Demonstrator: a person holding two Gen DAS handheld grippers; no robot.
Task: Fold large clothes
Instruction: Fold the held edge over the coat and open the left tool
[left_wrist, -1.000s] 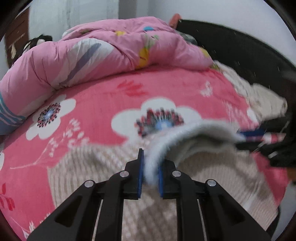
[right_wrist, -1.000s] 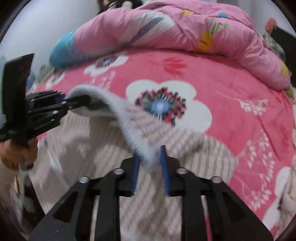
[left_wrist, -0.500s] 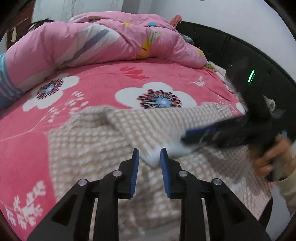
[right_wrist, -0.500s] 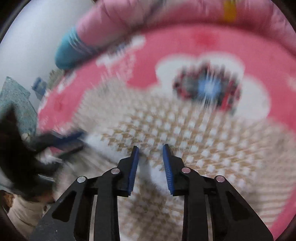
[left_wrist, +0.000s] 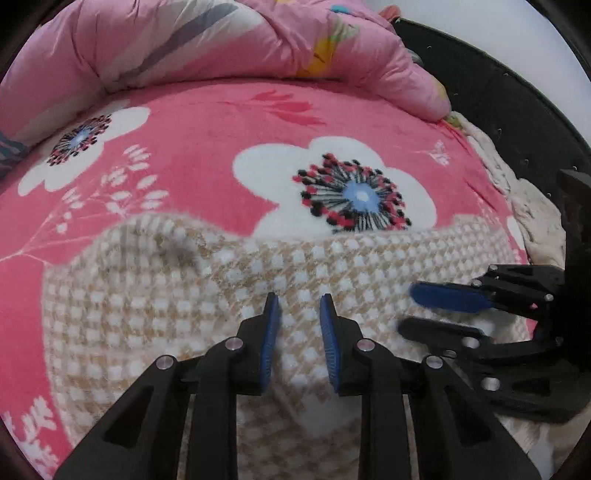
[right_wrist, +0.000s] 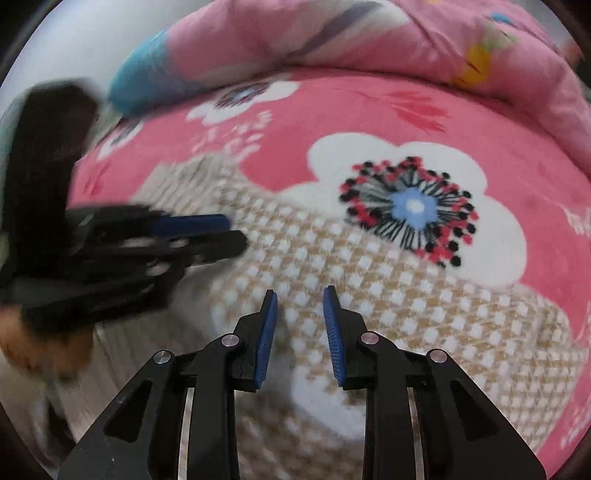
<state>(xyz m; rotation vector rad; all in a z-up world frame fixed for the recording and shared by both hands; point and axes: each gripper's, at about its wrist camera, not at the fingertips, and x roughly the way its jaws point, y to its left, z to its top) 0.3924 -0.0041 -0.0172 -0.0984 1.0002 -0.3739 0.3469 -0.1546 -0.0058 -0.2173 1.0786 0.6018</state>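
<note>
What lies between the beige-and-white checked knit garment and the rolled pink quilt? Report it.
Only pink flowered fleece bedsheet separates the checked knit garment from the rolled pink quilt, in both wrist views.

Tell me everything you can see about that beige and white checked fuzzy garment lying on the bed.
The beige and white checked fuzzy garment looks like thick, soft plush with a woven-looking grid of small white squares. It lies spread on the pink flowered bed cover, its far edge wavy and overlapping a white printed flower. One patch near the left side is puckered. The left gripper and right gripper sit right over it with jaws apart, pinching no cloth.
</note>
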